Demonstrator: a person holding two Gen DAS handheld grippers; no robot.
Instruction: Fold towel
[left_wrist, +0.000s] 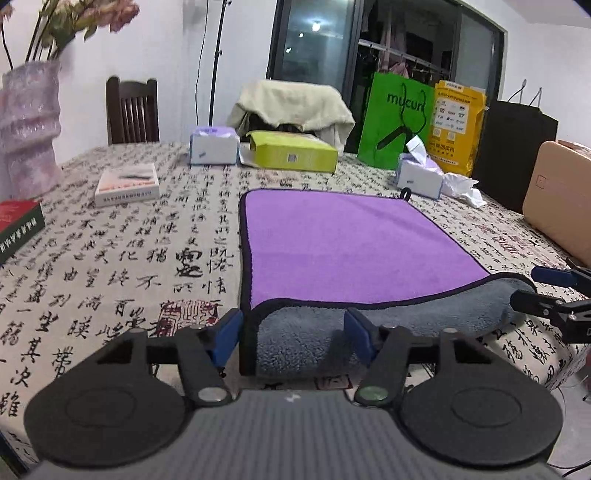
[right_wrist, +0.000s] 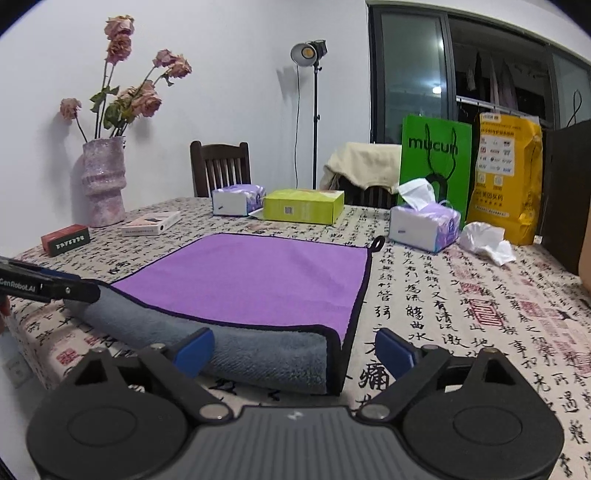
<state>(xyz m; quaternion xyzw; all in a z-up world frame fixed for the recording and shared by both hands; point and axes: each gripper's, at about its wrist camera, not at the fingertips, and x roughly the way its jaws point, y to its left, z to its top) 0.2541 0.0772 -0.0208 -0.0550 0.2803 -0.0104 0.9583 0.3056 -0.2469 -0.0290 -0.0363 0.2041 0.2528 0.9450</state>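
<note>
A purple towel (left_wrist: 351, 243) with a grey underside and black trim lies flat on the patterned tablecloth; its near edge curls up, showing a grey roll (left_wrist: 303, 332). My left gripper (left_wrist: 293, 332) is open, its blue pads either side of the towel's near left corner. In the right wrist view the towel (right_wrist: 258, 280) shows the same grey roll (right_wrist: 258, 354), and my right gripper (right_wrist: 295, 350) is open around the near right corner. Each gripper shows in the other's view: the right one (left_wrist: 546, 291) at the roll's right end, the left one (right_wrist: 55, 286) at its left end.
Beyond the towel stand tissue packs (right_wrist: 424, 225), a yellow-green box (right_wrist: 303, 206), a green bag (right_wrist: 436, 155) and a yellow bag (right_wrist: 506, 177). At the left are a pink vase (right_wrist: 101, 181), a white box (right_wrist: 151, 223) and a red-green box (right_wrist: 64, 240). A tan object (left_wrist: 561, 199) sits at the right.
</note>
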